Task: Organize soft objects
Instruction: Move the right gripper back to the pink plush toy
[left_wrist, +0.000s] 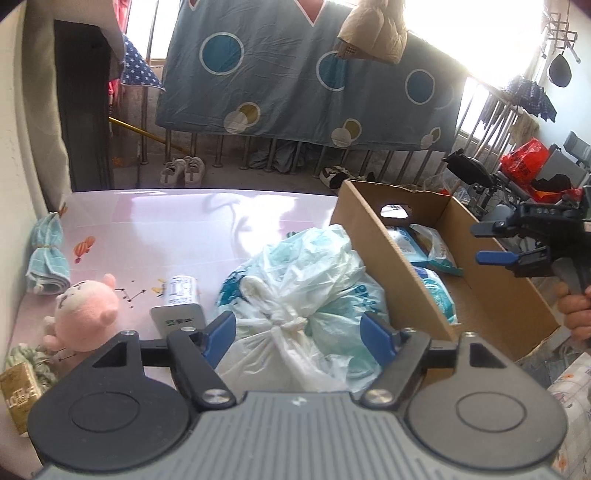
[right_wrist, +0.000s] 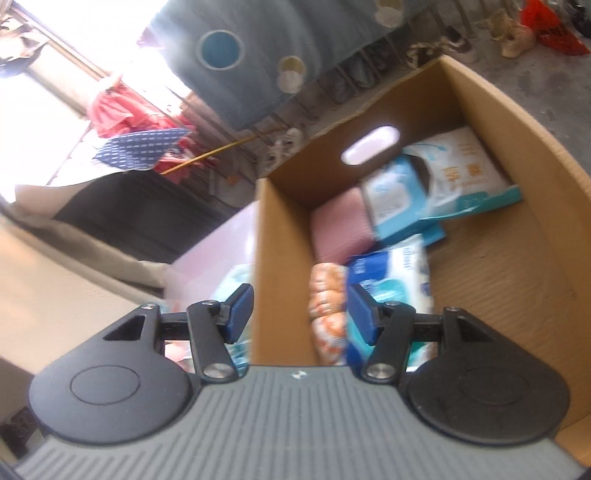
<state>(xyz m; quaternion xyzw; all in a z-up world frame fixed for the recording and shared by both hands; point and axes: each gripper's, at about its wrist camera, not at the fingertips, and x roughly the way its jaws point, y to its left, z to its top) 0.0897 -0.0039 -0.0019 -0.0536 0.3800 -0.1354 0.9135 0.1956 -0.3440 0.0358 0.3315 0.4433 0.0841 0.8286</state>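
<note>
Right wrist view: blurred cardboard box (right_wrist: 480, 258) contents.

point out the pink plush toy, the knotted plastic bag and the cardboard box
pink plush toy (left_wrist: 86, 314), left wrist view, on its round head
knotted plastic bag (left_wrist: 295, 325), left wrist view, on the knot
cardboard box (left_wrist: 373, 236), left wrist view, on its near side wall

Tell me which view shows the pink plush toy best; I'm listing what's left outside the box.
The left wrist view. The pink plush toy lies in full sight on the pink table, left of the knotted plastic bag. The right wrist view looks into the cardboard box and shows nothing of the toy.
</note>
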